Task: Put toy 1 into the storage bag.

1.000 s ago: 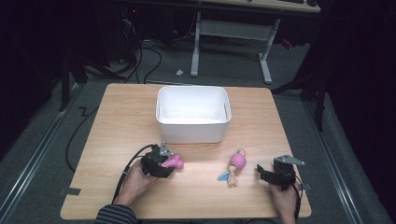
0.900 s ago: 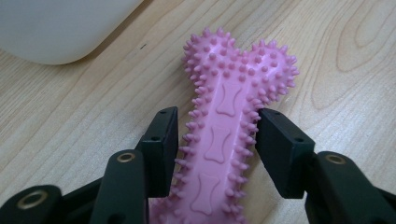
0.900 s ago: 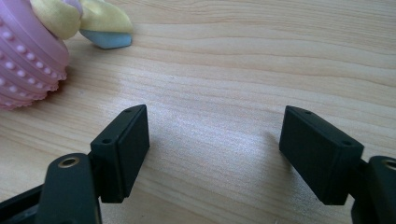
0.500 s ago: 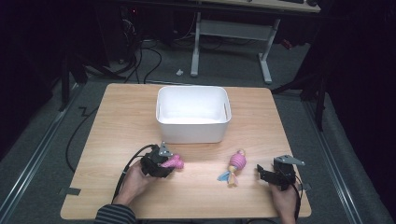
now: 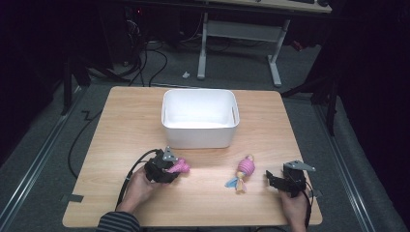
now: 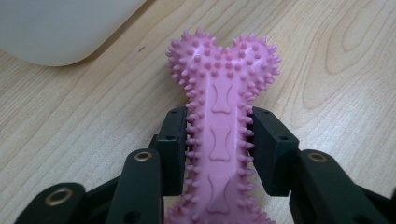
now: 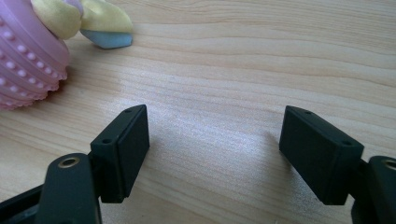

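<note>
Pink and spiky, the rubber bone toy [image 5: 178,166] lies on the wooden table [image 5: 121,125] just in front of the white bin [image 5: 200,118] in the high view, with the left gripper [image 5: 170,168] on it and the right gripper [image 5: 273,180] resting beside the ribbed pink toy [image 5: 244,169]. In the left gripper view the jaws have just been closing and now clamp the bone's narrow shaft [image 6: 219,135]; soft nubs could let it twist or slip when lifted. In the right gripper view the jaws stand apart and empty.

Bin [image 5: 200,130] at mid-table [image 5: 121,111], toward the far edge. Bone [image 5: 178,166] near its front left corner, in the left gripper [image 5: 167,169]. Toy [image 5: 244,170] right of that, right gripper [image 5: 278,180] farther right.
</note>
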The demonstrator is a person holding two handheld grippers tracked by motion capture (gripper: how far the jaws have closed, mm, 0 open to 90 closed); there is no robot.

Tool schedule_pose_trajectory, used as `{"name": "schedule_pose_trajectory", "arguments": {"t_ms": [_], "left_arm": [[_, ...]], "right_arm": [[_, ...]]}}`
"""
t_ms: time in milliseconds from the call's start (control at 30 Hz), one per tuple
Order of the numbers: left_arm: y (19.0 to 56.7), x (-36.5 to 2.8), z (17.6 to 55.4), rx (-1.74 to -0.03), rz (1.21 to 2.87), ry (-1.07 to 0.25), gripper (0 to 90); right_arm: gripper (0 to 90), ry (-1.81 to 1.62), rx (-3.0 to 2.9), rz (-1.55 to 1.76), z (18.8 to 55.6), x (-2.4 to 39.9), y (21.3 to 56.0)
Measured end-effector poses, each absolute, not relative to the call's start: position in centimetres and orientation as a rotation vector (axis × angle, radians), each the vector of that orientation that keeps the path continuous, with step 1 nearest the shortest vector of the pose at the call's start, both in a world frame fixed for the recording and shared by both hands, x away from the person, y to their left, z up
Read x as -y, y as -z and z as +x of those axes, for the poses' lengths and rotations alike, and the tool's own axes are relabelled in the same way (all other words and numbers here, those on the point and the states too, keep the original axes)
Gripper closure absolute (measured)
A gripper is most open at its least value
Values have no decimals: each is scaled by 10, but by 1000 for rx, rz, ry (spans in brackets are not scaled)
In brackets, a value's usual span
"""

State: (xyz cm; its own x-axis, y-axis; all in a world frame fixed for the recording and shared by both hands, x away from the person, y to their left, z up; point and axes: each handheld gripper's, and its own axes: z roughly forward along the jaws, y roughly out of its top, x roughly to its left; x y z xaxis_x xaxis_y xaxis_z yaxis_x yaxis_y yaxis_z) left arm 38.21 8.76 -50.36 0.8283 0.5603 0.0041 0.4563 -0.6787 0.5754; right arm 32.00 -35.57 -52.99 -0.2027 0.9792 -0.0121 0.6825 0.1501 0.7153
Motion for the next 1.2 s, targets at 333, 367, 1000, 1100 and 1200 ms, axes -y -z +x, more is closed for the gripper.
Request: {"name": "schedule_pose_trajectory", "arguments": {"t_ms": [333, 367, 1000, 1100, 1200], "left_arm": [[494, -93, 379, -764, 2395, -223, 592], [493, -95, 378, -765, 2392, -219, 593], [464, -104, 371, -772, 2338, -209, 594], [460, -104, 373, -771, 2341, -202, 594], [455, -103, 374, -766, 2332, -198, 595]], "right_arm": [[243, -810, -1951, 1581, 320, 356, 530], [243, -809, -1952, 1582, 320, 356, 530], [243, -812, -1952, 1579, 320, 356, 530], [243, -809, -1953, 1578, 320, 356, 530], [243, -810, -1953, 1579, 320, 356, 530]]}}
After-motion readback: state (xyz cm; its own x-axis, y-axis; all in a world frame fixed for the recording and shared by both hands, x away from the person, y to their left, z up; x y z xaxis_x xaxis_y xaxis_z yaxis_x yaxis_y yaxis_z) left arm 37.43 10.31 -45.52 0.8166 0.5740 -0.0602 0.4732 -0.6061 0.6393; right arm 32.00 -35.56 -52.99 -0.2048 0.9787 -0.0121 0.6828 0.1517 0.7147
